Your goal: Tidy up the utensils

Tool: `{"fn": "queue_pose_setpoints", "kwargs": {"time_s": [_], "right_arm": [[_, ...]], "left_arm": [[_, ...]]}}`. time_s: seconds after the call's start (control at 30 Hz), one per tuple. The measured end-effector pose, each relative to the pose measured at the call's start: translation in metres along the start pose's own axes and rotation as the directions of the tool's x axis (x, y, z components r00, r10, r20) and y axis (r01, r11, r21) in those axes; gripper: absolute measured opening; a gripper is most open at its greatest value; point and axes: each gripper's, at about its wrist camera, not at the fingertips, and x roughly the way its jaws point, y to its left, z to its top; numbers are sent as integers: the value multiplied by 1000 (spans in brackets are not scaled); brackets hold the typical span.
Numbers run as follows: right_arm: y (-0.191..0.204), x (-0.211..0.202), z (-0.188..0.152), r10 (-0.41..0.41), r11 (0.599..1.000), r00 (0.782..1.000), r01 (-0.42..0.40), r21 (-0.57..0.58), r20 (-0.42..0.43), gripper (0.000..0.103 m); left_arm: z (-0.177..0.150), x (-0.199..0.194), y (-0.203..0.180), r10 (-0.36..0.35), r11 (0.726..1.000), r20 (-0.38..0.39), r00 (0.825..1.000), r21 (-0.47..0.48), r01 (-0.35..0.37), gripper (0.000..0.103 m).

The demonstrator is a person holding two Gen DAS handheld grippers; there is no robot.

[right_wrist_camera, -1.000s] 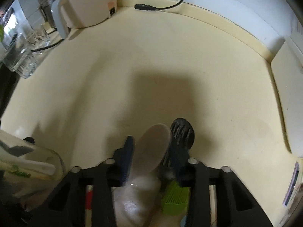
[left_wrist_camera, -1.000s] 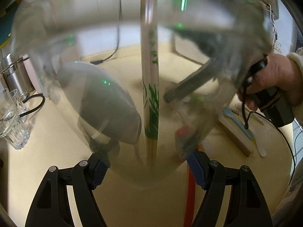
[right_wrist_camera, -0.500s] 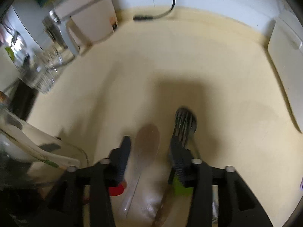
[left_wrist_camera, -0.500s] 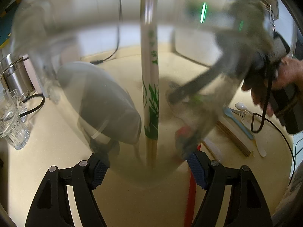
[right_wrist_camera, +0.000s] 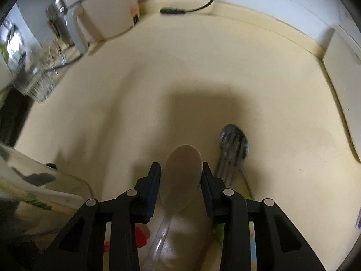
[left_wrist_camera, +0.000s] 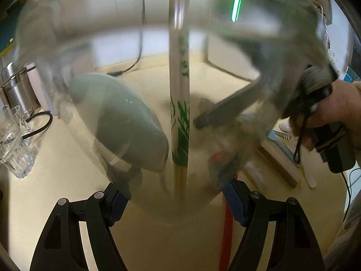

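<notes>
My left gripper point(left_wrist_camera: 177, 203) is shut on the base of a clear glass jar point(left_wrist_camera: 74, 45), which fills the left wrist view. Inside it stand chopsticks in a white and green paper sleeve point(left_wrist_camera: 180, 103) and a large grey-green spoon point(left_wrist_camera: 117, 122). In the right wrist view my right gripper point(right_wrist_camera: 181, 169) has the bowl of a translucent spoon point(right_wrist_camera: 182, 171) between its pads, and the jaws are closing on it. A dark slotted spatula point(right_wrist_camera: 234, 144) lies just to its right. The jar's rim point(right_wrist_camera: 45, 180) shows at lower left. A hand point(left_wrist_camera: 338, 110) holds the right gripper.
Drinking glasses point(left_wrist_camera: 13, 149) and a metal pot point(left_wrist_camera: 15, 88) stand at the left. A pale blue utensil point(left_wrist_camera: 282, 144) and wooden sticks point(left_wrist_camera: 277, 167) lie on the right. A red handle point(left_wrist_camera: 226, 230) lies under the jar. A white appliance point(right_wrist_camera: 106, 11), a cable plug point(right_wrist_camera: 173, 11) and a white board point(right_wrist_camera: 343, 72) line the counter's back.
The right gripper's jaws loosened around the spoon half a second ago and have come in on its bowl again. The right hand shifted slightly. The left gripper and jar have not moved.
</notes>
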Motion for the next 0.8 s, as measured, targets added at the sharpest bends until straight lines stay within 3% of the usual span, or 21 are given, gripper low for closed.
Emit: {"fn": "queue_pose_setpoints", "kwargs": {"time_s": [0.1,0.2,0.37,0.47,0.67,0.8], "right_arm": [[-2,-31,4,19,1000,996,-21,17,92,35],[-1,-74,7,12,1000,978,-16,16,209,35],[15,-153,19,-8,999,914,23,-32,406,33],[21,-196,29,40,998,871,-7,-69,490,33],[35,-260,36,221,975,797,-167,-146,562,32],[43,-273,33,322,947,777,-266,-182,541,32]], "left_arm": [[0,0,1,-1,1000,0,1000,0,1,78],[0,0,1,-1,1000,0,1000,0,1,78],[0,0,1,-1,1000,0,1000,0,1,78],[0,0,2,-1,1000,0,1000,0,1,78],[0,0,2,-1,1000,0,1000,0,1,78],[0,0,1,-1,1000,0,1000,0,1,78]]}}
